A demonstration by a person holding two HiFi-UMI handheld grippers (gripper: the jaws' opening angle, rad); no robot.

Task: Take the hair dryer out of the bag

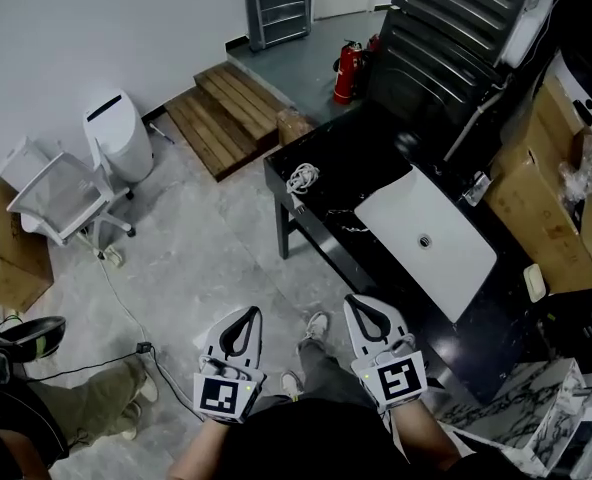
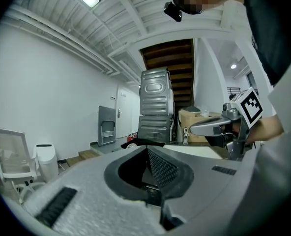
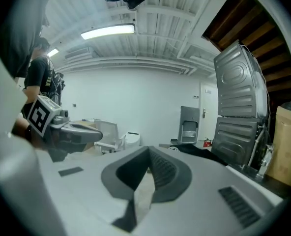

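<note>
Two pairs of tongs are shut on nothing. The left tongs (image 1: 243, 318) hang low over the floor, short of the black tabletop (image 1: 356, 158), whose near left corner carries a white cable coil (image 1: 302, 178). The right tongs (image 1: 364, 308) hang just beside them, pads together too. Further right, toward the tabletop's middle, lies a white flat rectangle (image 1: 406, 218), possibly the bag. No hair dryer shows, so it is presumably inside. The approach is in hand; next, both must reach the tabletop and one pair must open.
</note>
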